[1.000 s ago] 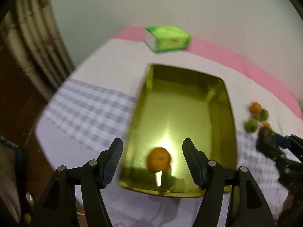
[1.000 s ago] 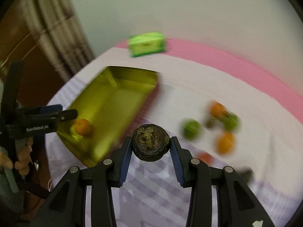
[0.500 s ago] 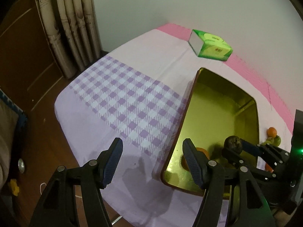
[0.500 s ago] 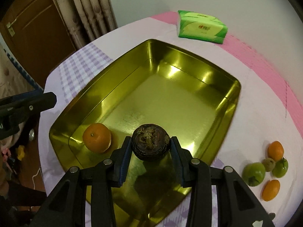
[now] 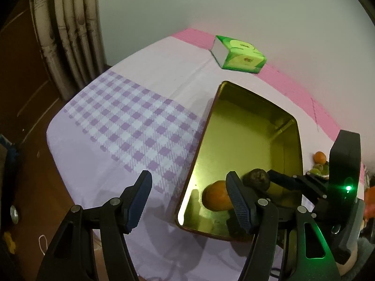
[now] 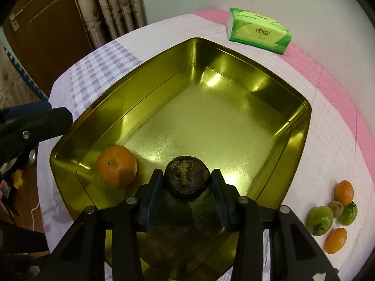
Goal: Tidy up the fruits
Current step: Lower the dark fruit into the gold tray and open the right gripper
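The right gripper [image 6: 187,182] hangs low over the near end of a shiny gold rectangular metal tray [image 6: 302,121]. Its jaws have just been opening around a dark, wrinkled round fruit [image 6: 186,178], which sits between the pads; whether they still press on it cannot be told. The placement looks deliberate: the fruit goes just beside the 1 orange mandarin [image 6: 116,166] already in the tray, keeping collected pieces together. The left gripper [image 5: 189,197] hovers spread and empty over the purple-checked tablecloth [image 5: 131,126] at the tray's edge, apparently clear of the drop. Outside the tray, 5 small fruits [image 6: 332,215] wait in a cluster. A green tissue pack [image 6: 259,32] lies beyond.
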